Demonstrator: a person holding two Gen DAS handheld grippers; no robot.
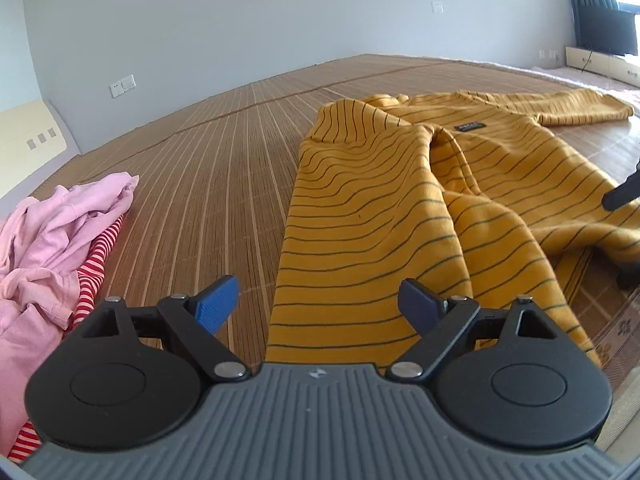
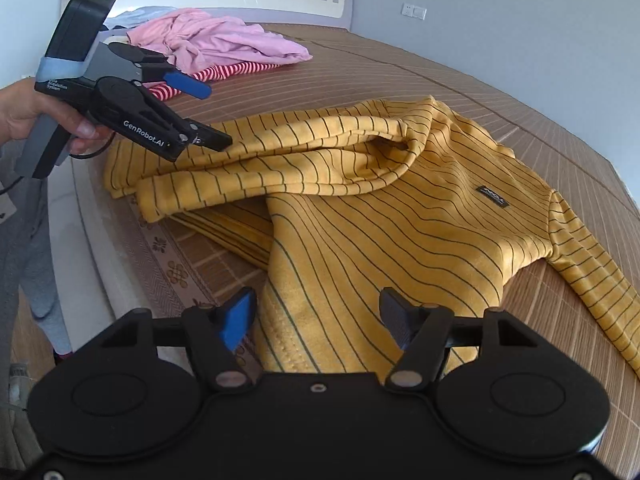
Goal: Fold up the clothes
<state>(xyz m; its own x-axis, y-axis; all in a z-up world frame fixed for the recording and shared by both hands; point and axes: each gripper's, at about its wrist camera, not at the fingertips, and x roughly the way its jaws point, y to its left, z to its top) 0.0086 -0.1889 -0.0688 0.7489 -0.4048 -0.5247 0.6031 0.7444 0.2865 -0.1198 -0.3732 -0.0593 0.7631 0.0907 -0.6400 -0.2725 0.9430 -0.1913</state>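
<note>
Sweater just beyond open left gripper

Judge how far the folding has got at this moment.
Early. Done: one side of the yellow striped sweater is turned over its body. In hand: nothing; the left gripper and right gripper are both open above it. Left: the far sleeve, the remaining folds, and the pink and red-striped pile.

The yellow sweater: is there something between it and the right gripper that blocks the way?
Nothing visible does. The right gripper is open just above the hem of the yellow sweater, with no other thing between them.
</note>
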